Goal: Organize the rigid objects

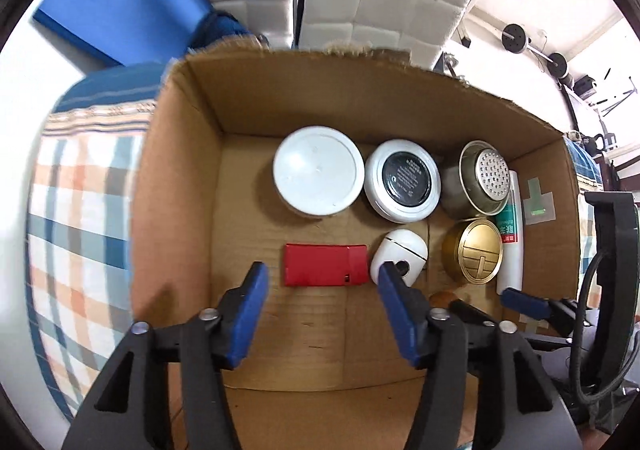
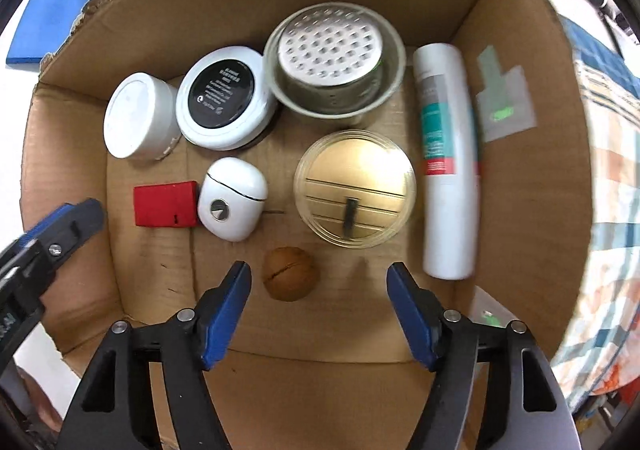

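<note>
Inside the cardboard box [image 2: 512,9] the rigid objects already lie in rough rows on the floor: along the far side a white lidded jar [image 2: 138,115], a white tin with a black label [image 2: 224,97] and a metal cup with a perforated insert [image 2: 334,61]; nearer, a red rectangular case [image 2: 166,203] touching a white rounded case [image 2: 232,197], then a gold round lid [image 2: 354,187]; a white tube [image 2: 448,165] lies lengthwise against the right wall, and a small brown ball [image 2: 290,274] sits alone nearest the front. The right gripper [image 2: 318,282] hovers just above that ball with its jaws spread wide and nothing between them; the left gripper [image 1: 320,286] hangs over the red case and white case, likewise spread and empty. Judging by this, most of the sorting looks done, with everything visible already in the box; what may remain is tidying the ball or nudging the front row, though I cannot tell whether more items wait outside. Writing is scant: the black label carries small pale text too fine to read, the tube has a teal and red band with blurred characters, and a pale sticker [image 2: 504,105] on the box wall bears a green mark. The box rests on a plaid cloth [image 1: 80,217].
</note>
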`<action>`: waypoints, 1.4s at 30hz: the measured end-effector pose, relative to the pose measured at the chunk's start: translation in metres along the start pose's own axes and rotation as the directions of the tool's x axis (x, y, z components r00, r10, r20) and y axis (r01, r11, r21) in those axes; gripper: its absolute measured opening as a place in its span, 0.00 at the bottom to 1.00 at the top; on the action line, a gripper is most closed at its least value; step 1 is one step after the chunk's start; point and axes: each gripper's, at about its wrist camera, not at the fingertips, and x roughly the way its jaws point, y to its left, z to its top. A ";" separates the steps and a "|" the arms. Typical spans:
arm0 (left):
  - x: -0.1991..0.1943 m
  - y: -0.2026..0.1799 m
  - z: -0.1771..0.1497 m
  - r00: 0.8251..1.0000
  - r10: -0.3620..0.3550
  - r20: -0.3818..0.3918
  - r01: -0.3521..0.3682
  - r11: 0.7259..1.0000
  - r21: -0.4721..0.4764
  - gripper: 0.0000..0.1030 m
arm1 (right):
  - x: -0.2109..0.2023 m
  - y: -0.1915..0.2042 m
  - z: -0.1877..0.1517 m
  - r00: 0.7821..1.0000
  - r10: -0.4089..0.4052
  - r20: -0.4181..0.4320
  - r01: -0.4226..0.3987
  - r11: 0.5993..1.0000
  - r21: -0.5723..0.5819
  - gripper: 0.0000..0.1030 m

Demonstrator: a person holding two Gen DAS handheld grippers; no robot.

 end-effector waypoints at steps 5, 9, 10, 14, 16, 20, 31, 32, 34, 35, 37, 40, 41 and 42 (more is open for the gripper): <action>-0.020 -0.003 -0.005 0.998 0.037 0.056 -0.038 0.999 0.024 0.88 | -0.030 0.003 -0.013 0.995 -0.070 0.071 0.072 0.997 -0.031 0.93; -0.038 -0.004 -0.008 0.994 0.057 0.092 -0.058 0.998 0.014 0.94 | -0.057 0.002 -0.024 0.988 -0.091 0.124 0.096 0.995 -0.032 1.00; -0.042 -0.005 -0.010 0.993 0.060 0.101 -0.061 0.998 0.009 0.95 | -0.062 0.001 -0.027 0.986 -0.096 0.134 0.101 0.994 -0.033 1.00; -0.059 -0.009 -0.016 0.988 0.068 0.141 -0.068 0.998 -0.002 0.95 | -0.083 -0.001 -0.039 0.981 -0.092 0.168 0.097 0.995 -0.023 1.00; -0.070 -0.011 -0.021 0.985 0.068 0.159 -0.067 0.998 -0.009 0.95 | -0.090 -0.005 -0.045 0.981 -0.081 0.177 0.086 0.996 -0.018 1.00; -0.095 -0.015 -0.034 0.977 0.069 0.201 -0.069 0.998 -0.006 0.95 | -0.104 -0.009 -0.064 0.979 -0.052 0.195 0.056 0.998 -0.015 1.00; -0.187 -0.044 -0.098 0.942 0.045 0.334 -0.063 0.997 0.046 0.95 | -0.195 -0.021 -0.150 0.935 -0.014 0.354 0.023 0.999 -0.022 1.00; -0.194 -0.046 -0.104 0.939 0.045 0.341 -0.066 0.997 0.048 0.95 | -0.205 -0.023 -0.160 0.928 -0.017 0.371 0.025 1.000 -0.017 1.00; -0.211 -0.050 -0.117 0.933 0.044 0.358 -0.067 0.996 0.052 0.95 | -0.223 -0.028 -0.178 0.919 -0.005 0.394 0.010 1.000 -0.010 1.00; -0.218 -0.052 -0.122 0.929 0.042 0.369 -0.066 0.997 0.052 0.95 | -0.235 -0.030 -0.189 0.912 0.001 0.410 0.002 1.000 -0.006 1.00; -0.236 -0.058 -0.135 0.918 0.040 0.395 -0.065 0.997 0.051 0.95 | -0.254 -0.034 -0.208 0.899 0.007 0.438 -0.006 1.000 -0.003 1.00; -0.256 -0.065 -0.153 0.908 0.030 0.418 -0.058 0.997 0.054 0.95 | -0.280 -0.037 -0.233 0.879 0.022 0.476 -0.020 1.000 -0.009 1.00; -0.262 -0.067 -0.158 0.905 0.024 0.424 -0.052 0.997 0.055 0.95 | -0.289 -0.037 -0.242 0.870 0.019 0.493 -0.016 1.000 -0.011 1.00; -0.267 -0.069 -0.164 0.903 0.017 0.429 -0.047 0.997 0.059 0.95 | -0.296 -0.036 -0.249 0.861 0.010 0.508 -0.006 1.000 -0.011 1.00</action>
